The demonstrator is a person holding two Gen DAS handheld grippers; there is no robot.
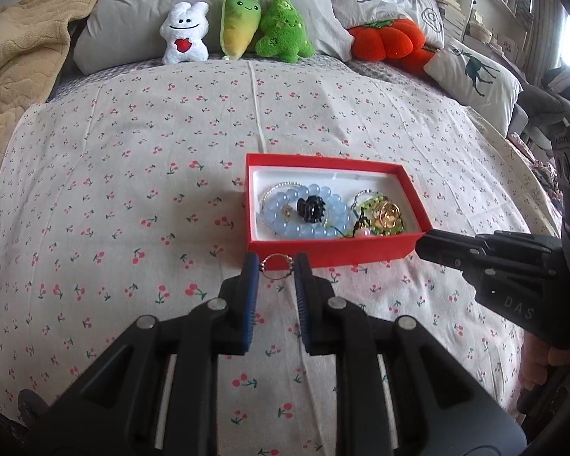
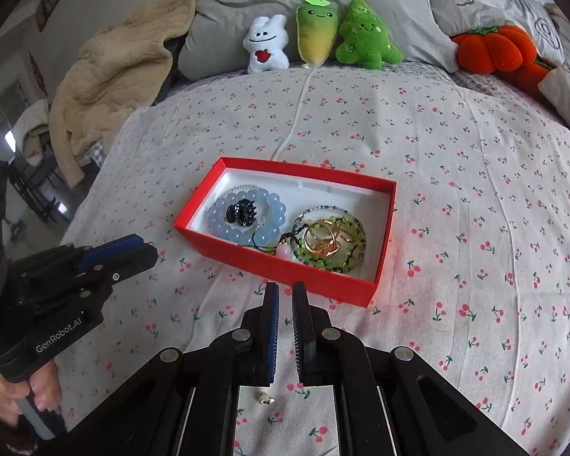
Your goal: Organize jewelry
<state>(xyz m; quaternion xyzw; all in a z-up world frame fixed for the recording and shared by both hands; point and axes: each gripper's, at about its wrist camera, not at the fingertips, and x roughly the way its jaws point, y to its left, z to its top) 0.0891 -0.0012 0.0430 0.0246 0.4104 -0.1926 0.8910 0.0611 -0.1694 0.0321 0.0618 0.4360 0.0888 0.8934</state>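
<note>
A red box (image 1: 325, 252) with a white lining lies on the cherry-print bedsheet; it also shows in the right wrist view (image 2: 285, 269). Inside are a blue bead bracelet (image 1: 304, 211), a black hair claw (image 1: 311, 208), a green bead bracelet (image 1: 380, 216) and gold rings (image 2: 323, 241). My left gripper (image 1: 276, 266) is shut on a thin silver ring (image 1: 276, 266) just in front of the box's near wall. My right gripper (image 2: 285, 296) is nearly shut and empty near the box's front edge. A small earring (image 2: 265, 399) lies on the sheet under it.
Plush toys (image 1: 239, 26) and grey pillows (image 1: 140, 7) line the head of the bed. A beige blanket (image 1: 15, 68) lies at the left. An orange plush (image 1: 391, 40) and a deer pillow (image 1: 475, 76) lie at the right.
</note>
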